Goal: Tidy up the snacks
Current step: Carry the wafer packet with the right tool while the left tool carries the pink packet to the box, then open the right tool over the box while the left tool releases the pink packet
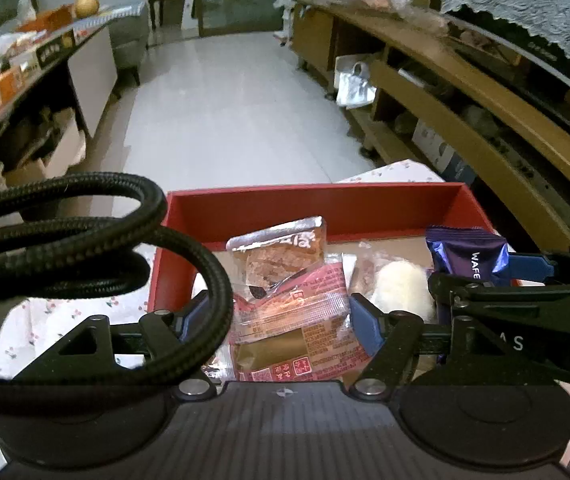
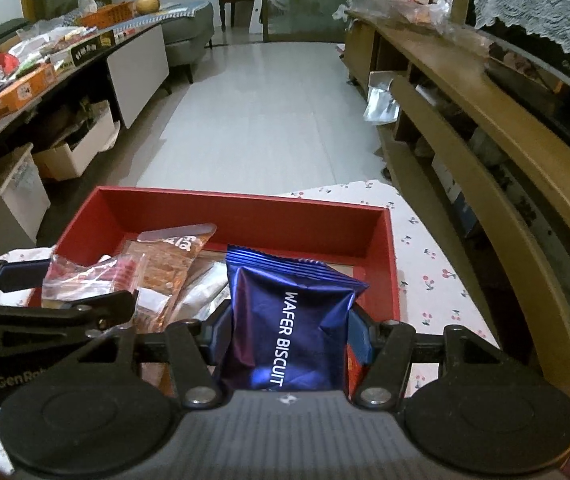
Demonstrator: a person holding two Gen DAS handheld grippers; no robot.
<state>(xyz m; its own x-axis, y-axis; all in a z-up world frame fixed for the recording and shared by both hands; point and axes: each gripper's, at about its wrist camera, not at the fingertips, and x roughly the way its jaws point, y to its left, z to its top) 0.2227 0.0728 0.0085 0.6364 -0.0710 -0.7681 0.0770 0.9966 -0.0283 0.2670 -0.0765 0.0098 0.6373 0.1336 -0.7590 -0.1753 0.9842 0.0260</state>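
Nearest your right camera, low in the middle of the frame, your right hand-held gripper (image 2: 290, 330) is clamped on a blue wafer biscuit packet (image 2: 285, 320), its blue pads pressing both sides of the foil. The packet hangs over the near right part of the red box (image 2: 390, 240), which sits on a cloth-covered surface (image 2: 437, 280) printed with cherries. Expect it to be light and crinkly, with slippery foil and brittle wafers inside; hold it across the middle as you do now and squeeze gently.

In the left view, your left hand-held gripper (image 1: 275, 322) straddles a clear pink-printed packet (image 1: 297, 320) at lower centre. Whether the pads press it or only flank it, you cannot tell: a black braided cable (image 1: 85, 240) loops across the left finger. That wrapper looks soft and slick, so take it by the body, not the sealed edge.

A brown cake packet (image 1: 281, 252) and a white bun (image 1: 401, 288) lie behind it in the box. The box floor beneath them is mostly hidden.
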